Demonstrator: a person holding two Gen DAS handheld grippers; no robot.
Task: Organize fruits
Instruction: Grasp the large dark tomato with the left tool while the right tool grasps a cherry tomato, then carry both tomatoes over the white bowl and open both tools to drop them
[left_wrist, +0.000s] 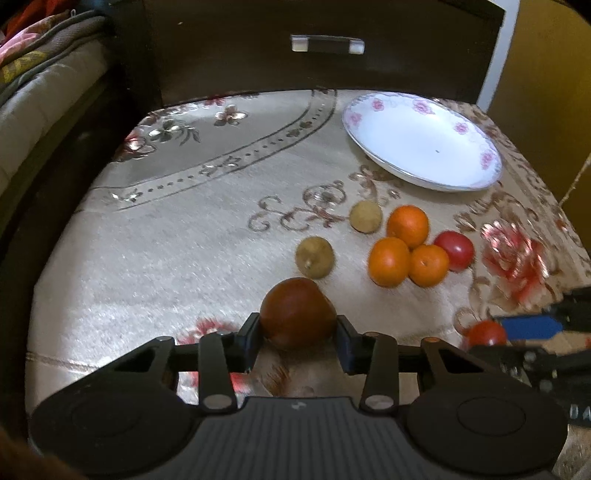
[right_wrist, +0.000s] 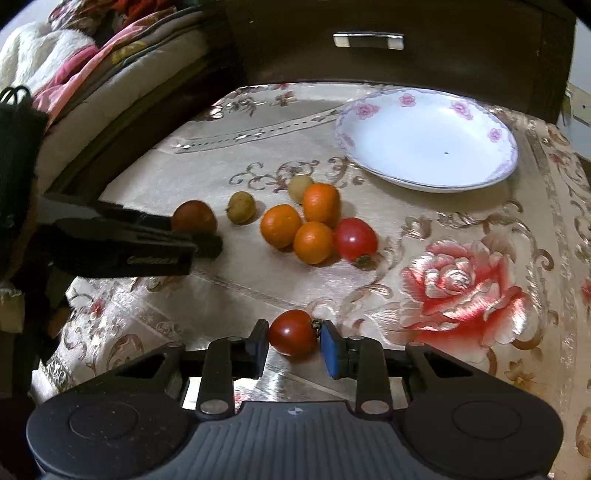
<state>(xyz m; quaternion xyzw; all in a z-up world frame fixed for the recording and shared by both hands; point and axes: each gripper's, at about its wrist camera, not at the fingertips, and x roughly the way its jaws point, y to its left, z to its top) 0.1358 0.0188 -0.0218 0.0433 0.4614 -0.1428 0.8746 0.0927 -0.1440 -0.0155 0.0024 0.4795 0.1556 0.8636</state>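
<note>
Dim warm light, blurred fisheye edges

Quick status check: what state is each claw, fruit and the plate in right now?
Left claw: shut on the dark red fruit.
Right claw: around the near tomato, contact unclear.
Far tomato: loose on the cloth, beside the oranges.
Three oranges: clustered on the cloth.
Two brown fruits: loose on the cloth.
Plate: empty.

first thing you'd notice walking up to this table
Each gripper has a fruit between its fingers: the left gripper around a dark reddish-brown fruit, the right gripper around a small red tomato. Behind them, three oranges huddle with another tomato, while the white floral plate at the far right holds nothing.
</note>
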